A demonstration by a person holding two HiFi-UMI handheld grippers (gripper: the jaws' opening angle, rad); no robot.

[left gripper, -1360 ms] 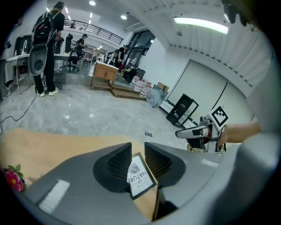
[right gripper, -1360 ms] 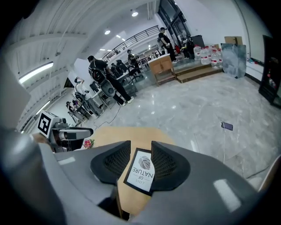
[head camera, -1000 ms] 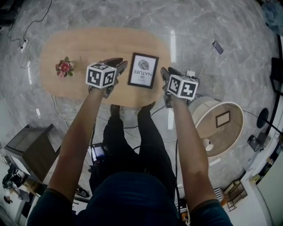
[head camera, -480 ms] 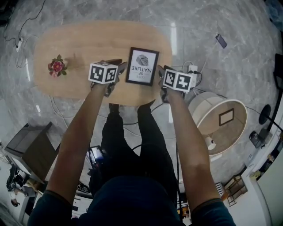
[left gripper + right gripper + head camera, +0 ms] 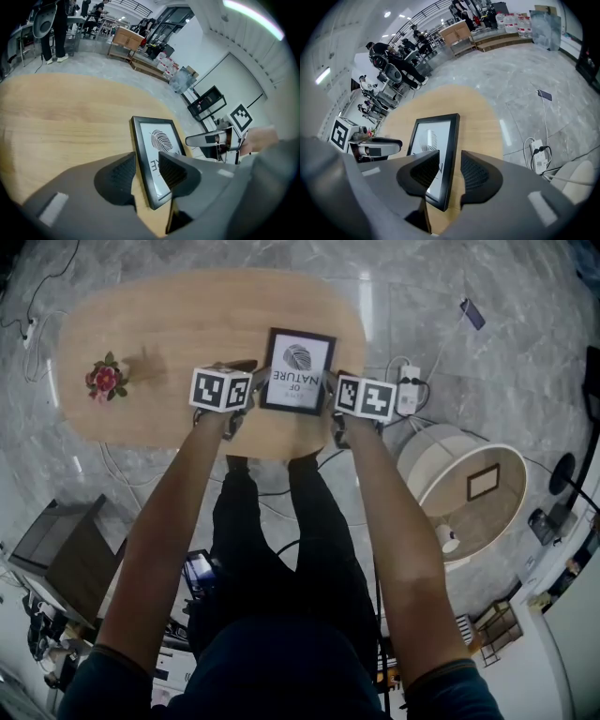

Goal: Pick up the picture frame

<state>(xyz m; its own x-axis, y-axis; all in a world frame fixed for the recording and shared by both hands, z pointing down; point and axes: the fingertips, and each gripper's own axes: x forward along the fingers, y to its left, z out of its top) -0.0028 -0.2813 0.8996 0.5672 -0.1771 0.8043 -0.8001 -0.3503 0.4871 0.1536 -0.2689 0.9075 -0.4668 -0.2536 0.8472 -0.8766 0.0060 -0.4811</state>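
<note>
Grasp step is in hand. The picture frame [image 5: 298,369] is laid flat at upper centre, on the bench [image 5: 169,324]. Its side rails are straddled by the left gripper [image 5: 147,171] and right gripper [image 5: 450,173], fingers spread, nothing pinched. Next, both should be closed and the frame lifted level.

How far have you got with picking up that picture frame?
Done: both tools are placed, the left tool astride the left edge of the picture frame, the right tool astride its right edge. In hand: jaws open, not yet squeezing. Left: close both and lift it off the table.
</note>
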